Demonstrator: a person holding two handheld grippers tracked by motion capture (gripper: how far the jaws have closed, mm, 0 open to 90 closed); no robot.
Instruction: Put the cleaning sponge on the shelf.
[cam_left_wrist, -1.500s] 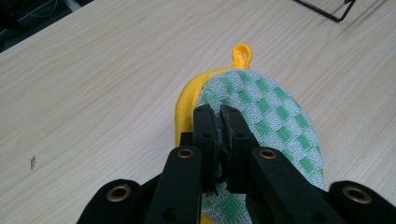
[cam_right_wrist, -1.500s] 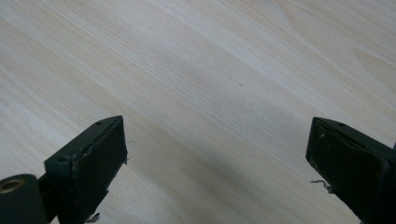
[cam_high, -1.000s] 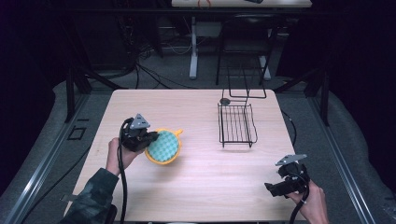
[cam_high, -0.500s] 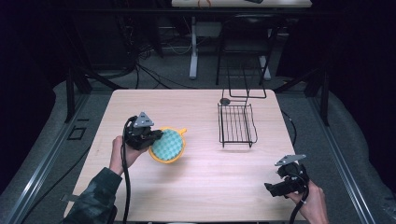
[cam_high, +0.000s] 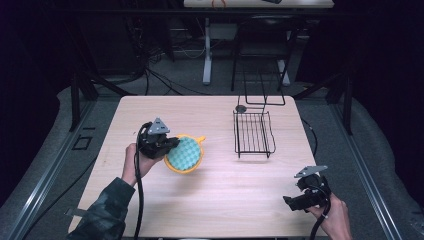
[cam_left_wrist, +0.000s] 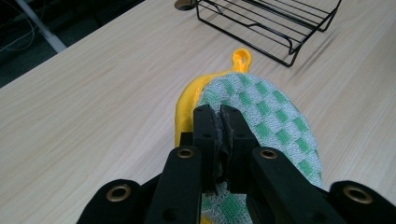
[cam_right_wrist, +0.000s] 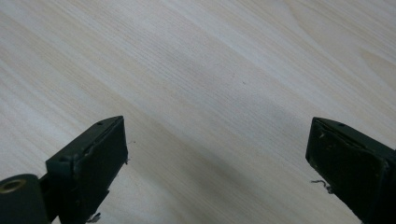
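Note:
A round pot holder (cam_high: 184, 153) with a green-and-white check face and a yellow rim and loop hangs tilted just above the table's left middle. My left gripper (cam_high: 167, 147) is shut on its near edge. In the left gripper view the two jaws pinch the pot holder (cam_left_wrist: 261, 107) between them, and my left gripper (cam_left_wrist: 220, 116) points toward a black wire rack (cam_left_wrist: 275, 23). My right gripper (cam_high: 290, 202) rests low at the table's front right corner. In the right gripper view my right gripper (cam_right_wrist: 217, 149) stands wide open over bare wood.
The black wire rack (cam_high: 254, 132) lies on the right middle of the wooden table (cam_high: 210, 200), with an upright wire frame (cam_high: 262, 90) behind it. A small dark round object (cam_high: 241, 108) sits by the rack's far left corner. Cables and table legs fill the dark floor beyond.
My left gripper has carried the pot holder slightly to the right and a little higher. The right hand has stayed put.

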